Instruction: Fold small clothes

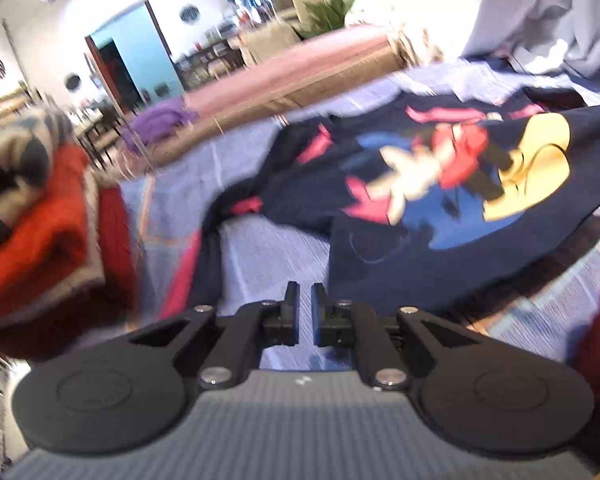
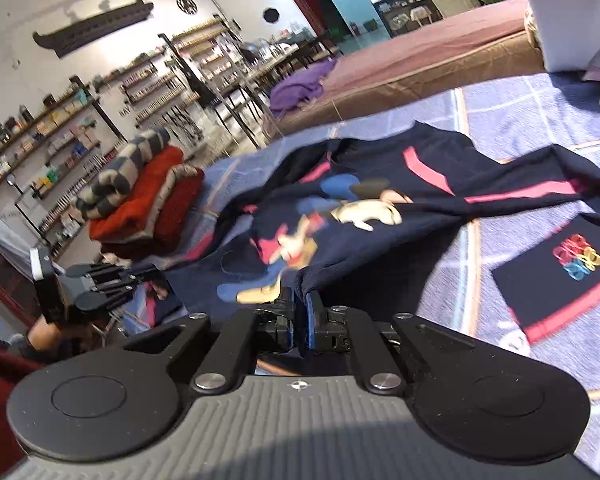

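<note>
Gripping a fold of the navy cartoon shirt (image 2: 340, 216) at its near hem, the right gripper (image 2: 302, 320) has its blue pads clenched on the cloth, dead centre of the right wrist view.

Item, left gripper (image 1: 305, 312): jaws nearly together with a slim gap; no cloth visible between them in its own view. In the right wrist view it shows at nine o'clock (image 2: 96, 288), too small to tell what it pinches.

Item, shirt: spread rumpled on the blue checked bedspread (image 1: 260, 248), twelve to two o'clock from the left gripper.

Item, folded dark garment (image 2: 556, 276): three o'clock in the right view, just beside the shirt.

Item, stack of folded clothes (image 2: 140, 200): ten o'clock, farther off.

Risks, judged: a one-sided hold would let the hem sag and crease crooked; a thin pinch may slip if raised quickly; dragged cloth could disturb the neighbouring folded garment.
</note>
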